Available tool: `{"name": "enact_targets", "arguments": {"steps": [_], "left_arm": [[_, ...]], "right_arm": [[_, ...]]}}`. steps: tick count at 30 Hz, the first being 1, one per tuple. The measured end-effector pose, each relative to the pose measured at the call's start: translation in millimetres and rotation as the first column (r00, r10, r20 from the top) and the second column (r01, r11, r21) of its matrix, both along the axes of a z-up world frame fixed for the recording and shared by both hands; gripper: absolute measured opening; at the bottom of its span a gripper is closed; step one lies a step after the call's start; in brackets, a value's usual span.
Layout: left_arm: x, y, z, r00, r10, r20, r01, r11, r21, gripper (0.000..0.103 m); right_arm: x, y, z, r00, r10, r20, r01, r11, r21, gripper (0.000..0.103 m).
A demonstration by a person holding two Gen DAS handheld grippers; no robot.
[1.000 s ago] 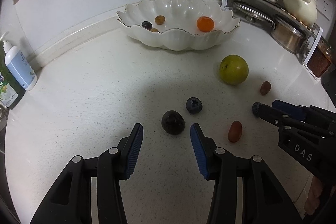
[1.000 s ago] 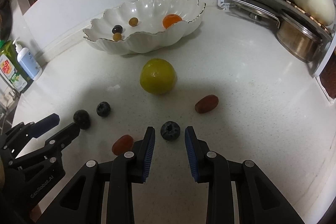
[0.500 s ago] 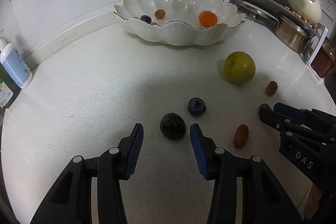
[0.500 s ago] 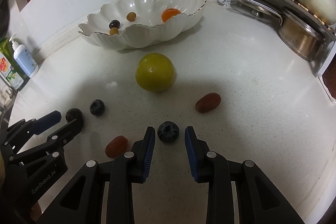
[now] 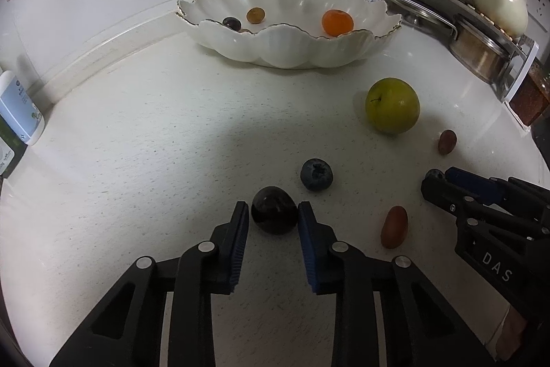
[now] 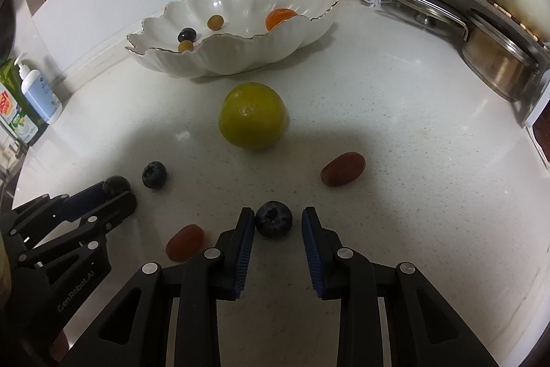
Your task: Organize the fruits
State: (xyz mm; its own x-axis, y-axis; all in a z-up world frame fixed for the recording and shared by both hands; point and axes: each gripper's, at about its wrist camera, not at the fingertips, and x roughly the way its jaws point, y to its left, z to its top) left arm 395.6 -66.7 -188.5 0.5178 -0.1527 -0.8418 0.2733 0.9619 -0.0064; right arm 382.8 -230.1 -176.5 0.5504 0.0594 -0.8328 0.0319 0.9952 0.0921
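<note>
Dark and shiny, the round grape (image 5: 274,210) sits on the white counter (image 5: 144,140) between the left gripper (image 5: 273,215) pads, which have just closed in to touch it. The right gripper (image 6: 278,222) stands narrowly apart around a blueberry (image 6: 274,218), left pad touching it. Bare counter lies between them and the white bowl (image 5: 275,47).

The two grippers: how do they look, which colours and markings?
Both grippers, the left gripper and the right gripper, are black angular frames with silver rivets and ribbed blue pads on the fingers. One side plate reads "GenRobot.AI", another "DAS". No cables show.
</note>
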Motion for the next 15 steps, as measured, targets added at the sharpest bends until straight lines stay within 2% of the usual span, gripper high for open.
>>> {"name": "enact_targets", "arguments": {"steps": [4, 15], "left_arm": [[0.9, -0.3, -0.2, 1.000, 0.001, 0.002, -0.001, 1.000, 0.002, 0.027], [-4.4, 3.5, 9.0, 1.000, 0.018, 0.019, -0.018, 1.000, -0.024, 0.027]], "right_arm": [[0.1, 2.0, -0.2, 1.000, 0.018, 0.004, -0.018, 1.000, -0.001, 0.024], [-4.3, 5.0, 9.6, 0.999, 0.035, 0.037, -0.035, 0.999, -0.011, 0.024]]}}
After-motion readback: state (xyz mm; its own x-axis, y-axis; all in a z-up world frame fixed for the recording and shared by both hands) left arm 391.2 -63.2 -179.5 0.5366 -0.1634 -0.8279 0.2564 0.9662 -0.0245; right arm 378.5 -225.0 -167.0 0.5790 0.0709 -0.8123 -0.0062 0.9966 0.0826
